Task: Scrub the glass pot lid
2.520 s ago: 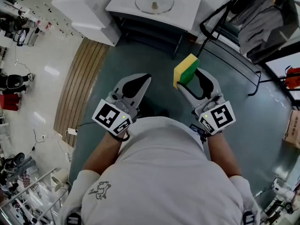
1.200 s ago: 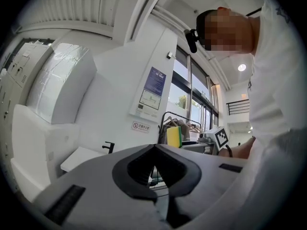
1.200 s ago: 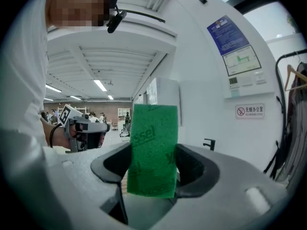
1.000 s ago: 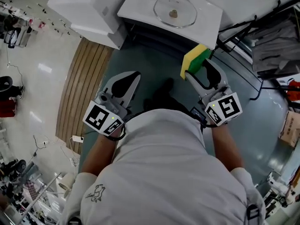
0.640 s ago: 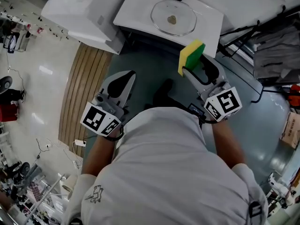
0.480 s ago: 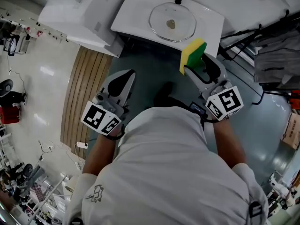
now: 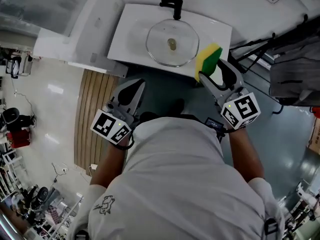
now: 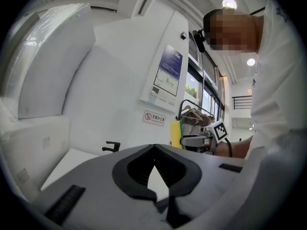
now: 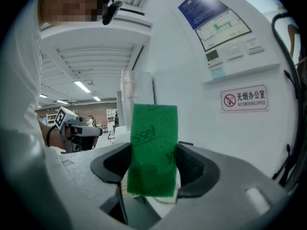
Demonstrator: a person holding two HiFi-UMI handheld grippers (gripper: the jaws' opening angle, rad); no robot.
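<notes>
Left gripper [image 8: 154, 150]: jaws pressed together, nothing between them. Right gripper [image 9: 153, 159]: clamped on a sponge [image 9: 153, 128] — green face toward its camera, yellow behind. Ahead, the glass lid [image 7: 172, 42] lies flat, knob up, in the white sink [image 7: 127, 31] — near the black tap [image 7: 172, 5].

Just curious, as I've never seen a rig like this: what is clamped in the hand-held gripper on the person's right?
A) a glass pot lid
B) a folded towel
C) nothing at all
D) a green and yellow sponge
D: the right hand-held gripper has its jaws pressed on a sponge, green in its own view and yellow-sided in the head view.
</notes>
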